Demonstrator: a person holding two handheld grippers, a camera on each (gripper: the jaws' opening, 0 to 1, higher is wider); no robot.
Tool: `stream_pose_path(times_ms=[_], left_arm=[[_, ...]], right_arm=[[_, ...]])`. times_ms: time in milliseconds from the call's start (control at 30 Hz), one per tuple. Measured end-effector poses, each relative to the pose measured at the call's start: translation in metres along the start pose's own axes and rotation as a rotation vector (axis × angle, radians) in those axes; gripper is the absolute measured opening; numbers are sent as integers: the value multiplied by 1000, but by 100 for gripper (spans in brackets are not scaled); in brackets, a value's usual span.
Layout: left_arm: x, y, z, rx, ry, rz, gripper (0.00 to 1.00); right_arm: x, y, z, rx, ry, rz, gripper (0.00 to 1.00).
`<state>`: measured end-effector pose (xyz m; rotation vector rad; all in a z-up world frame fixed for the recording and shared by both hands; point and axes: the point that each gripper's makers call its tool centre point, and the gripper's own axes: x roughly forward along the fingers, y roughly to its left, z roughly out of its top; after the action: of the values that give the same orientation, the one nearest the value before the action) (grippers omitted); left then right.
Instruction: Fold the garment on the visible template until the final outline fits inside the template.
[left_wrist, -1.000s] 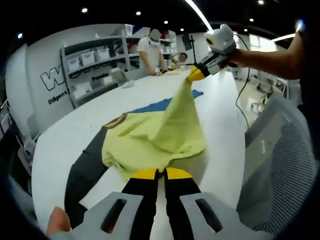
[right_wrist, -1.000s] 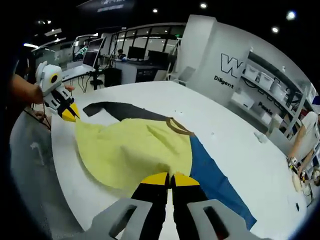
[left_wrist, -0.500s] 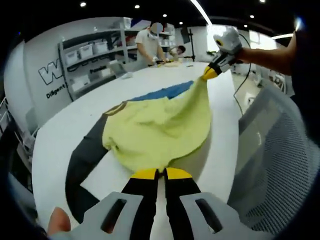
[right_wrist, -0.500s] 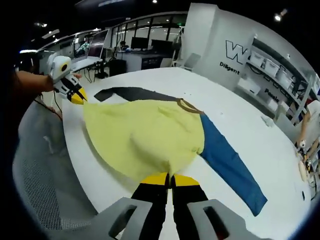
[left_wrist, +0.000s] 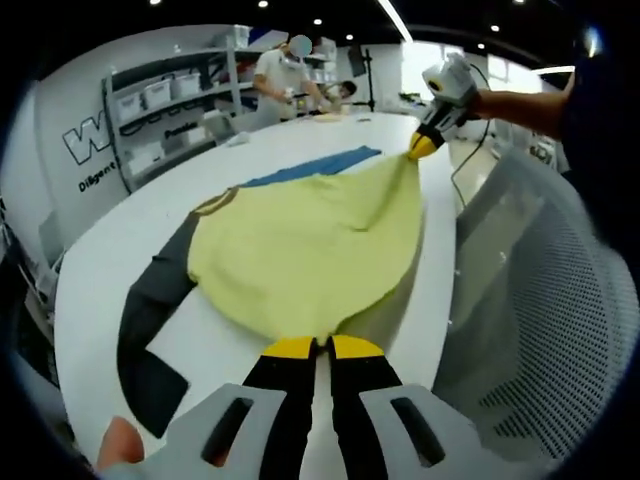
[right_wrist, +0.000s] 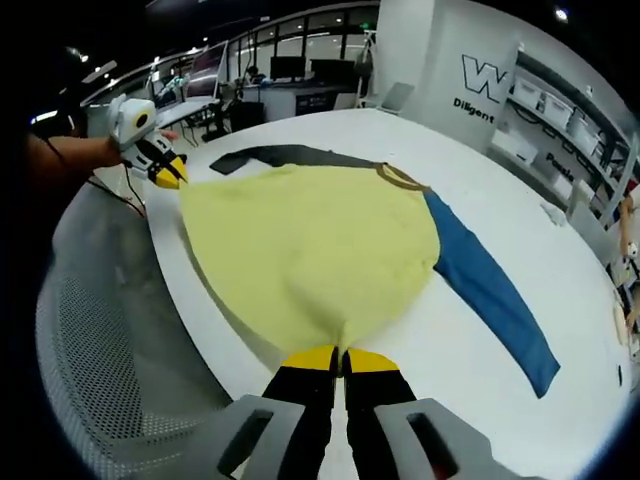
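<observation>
Wide white desk (left_wrist: 120, 230) in a workshop with grey shelving (left_wrist: 160, 110). The yellow cloth garment with one black and one blue sleeve (left_wrist: 310, 245) is stretched above the desk between my left gripper (left_wrist: 312, 347) and right gripper (right_wrist: 340, 357), each with jaws clamped on its hem.

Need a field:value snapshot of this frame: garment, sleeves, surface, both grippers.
garment: yellow body spread out flat, hem stretched between the two grippers
sleeves: blue sleeve and dark sleeve lying out to opposite sides
surface: white table
left gripper: shut on the hem at one corner
right gripper: shut on the hem at the other corner
background: shelving with bins; a person at the table's far end
</observation>
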<state>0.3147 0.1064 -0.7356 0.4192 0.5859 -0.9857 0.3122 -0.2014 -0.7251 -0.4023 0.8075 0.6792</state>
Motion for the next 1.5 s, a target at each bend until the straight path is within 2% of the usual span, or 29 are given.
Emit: stream_pose_path(times_ms=[233,367,600,900,1033,1267,1500], left_arm=[[-3,-6,-22,7,53,-45,0],[-3,-10,-39,14,87,-86,0],[-4,-16,-61,-28,123,-146,0],[-3,-33,-85,-8,198,-220,0],[-4,-32,-82,-30,181,-222,0],[-7,-35,-84,-47,186,-231,1],[-11,-44,-83,-82,179,-271,15]], right_arm=[[2,10,-16,1,80,50,0],[5,24,-33,-2,164,113,0],[12,48,-56,-21,272,196,0],[19,68,-76,-43,353,255,0],[23,68,-83,-62,371,243,0],[27,70,-90,-69,390,243,0],[27,69,-91,-69,392,241,0]])
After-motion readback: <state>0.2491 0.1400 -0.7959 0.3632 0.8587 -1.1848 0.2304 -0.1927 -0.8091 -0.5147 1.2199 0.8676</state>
